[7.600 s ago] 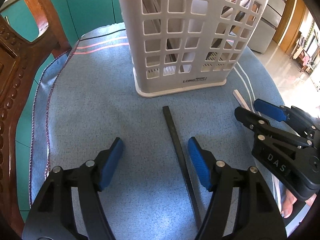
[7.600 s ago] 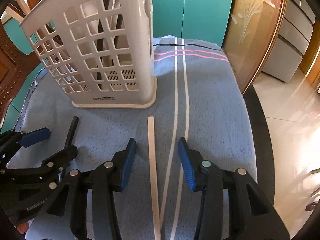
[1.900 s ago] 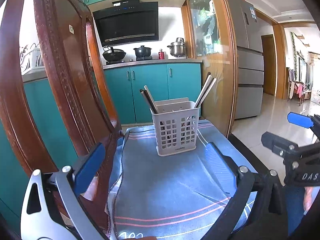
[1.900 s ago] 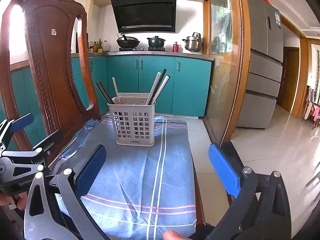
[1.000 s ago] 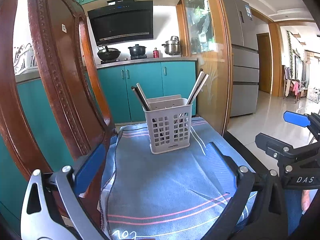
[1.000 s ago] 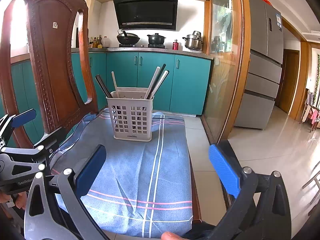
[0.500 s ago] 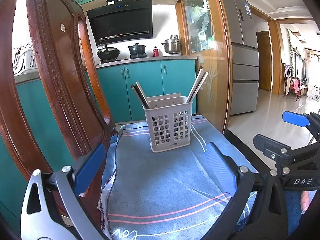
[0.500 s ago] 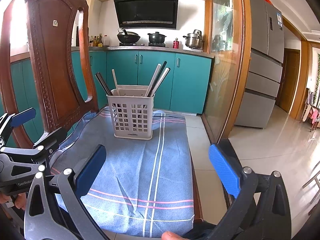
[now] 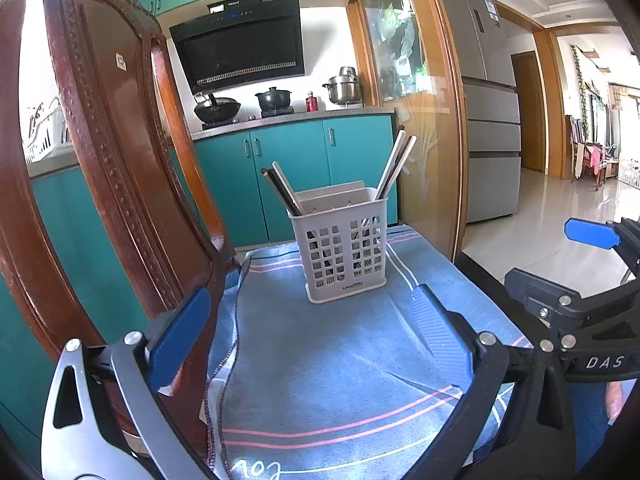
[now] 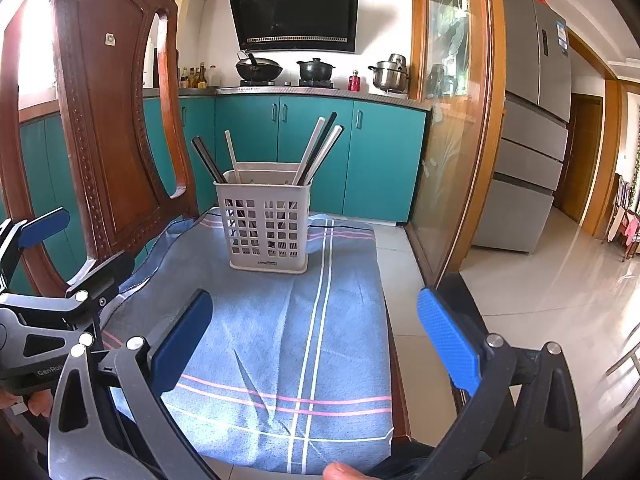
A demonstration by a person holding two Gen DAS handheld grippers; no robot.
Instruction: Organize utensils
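A pale grey slotted utensil holder (image 9: 344, 246) (image 10: 266, 226) stands upright at the far end of a blue striped cloth (image 9: 332, 360) (image 10: 276, 340). Black and white chopsticks (image 9: 394, 164) (image 10: 316, 152) lean out of its top on both sides. My left gripper (image 9: 308, 328) hangs open well back from the holder, nothing between its blue pads. My right gripper (image 10: 316, 332) is likewise open and empty near the cloth's front edge. Each gripper shows at the side of the other's view.
A carved wooden chair back (image 9: 116, 184) (image 10: 100, 120) rises close on the left. A glass door with a wooden frame (image 10: 452, 120) stands right of the cloth. Teal cabinets (image 10: 312, 140), a stove with pots and a fridge (image 10: 532, 120) lie behind; tiled floor to the right.
Since 7.6 s ago both chopsticks that lay on the cloth are gone from it and both grippers have pulled far back. Over the last second the view barely shifts.
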